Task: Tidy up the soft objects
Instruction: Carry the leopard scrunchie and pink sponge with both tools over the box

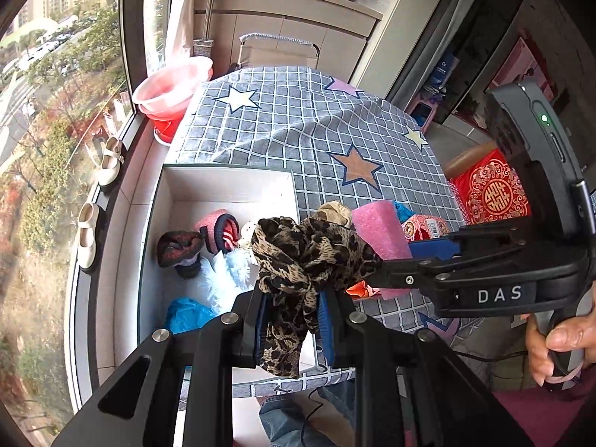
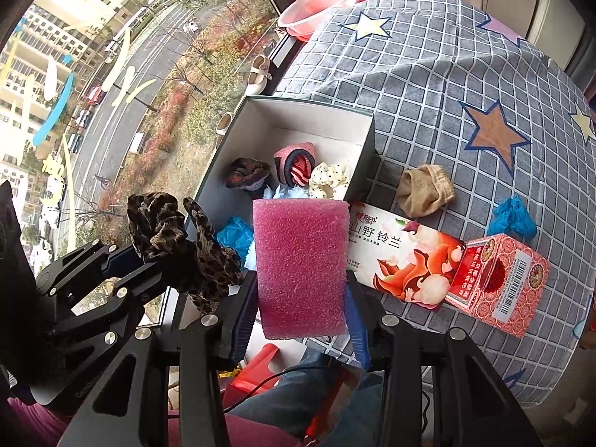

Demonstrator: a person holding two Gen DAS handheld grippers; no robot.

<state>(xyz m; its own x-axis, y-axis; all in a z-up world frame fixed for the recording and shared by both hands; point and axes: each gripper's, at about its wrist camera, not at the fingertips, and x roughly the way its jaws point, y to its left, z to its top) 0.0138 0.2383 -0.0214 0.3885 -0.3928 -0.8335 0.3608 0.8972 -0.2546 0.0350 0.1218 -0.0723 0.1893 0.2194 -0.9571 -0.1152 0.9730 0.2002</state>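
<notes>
Checked cloth covers the surface (image 1: 298,126), with the white box (image 1: 227,180) ahead of my left fingers. My left gripper (image 1: 294,320) pinches the limp leopard scrunchie (image 1: 305,257), bunched above and trailing below the fingers; my right gripper (image 2: 301,309) clamps the light, springy pink foam block (image 2: 300,260) by its lower sides.

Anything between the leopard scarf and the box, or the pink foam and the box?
Nothing visible blocks either. The left tongs hold the scarf by the box's open top; the right tongs hold the foam near its corner. Items already inside leave free floor.
</notes>
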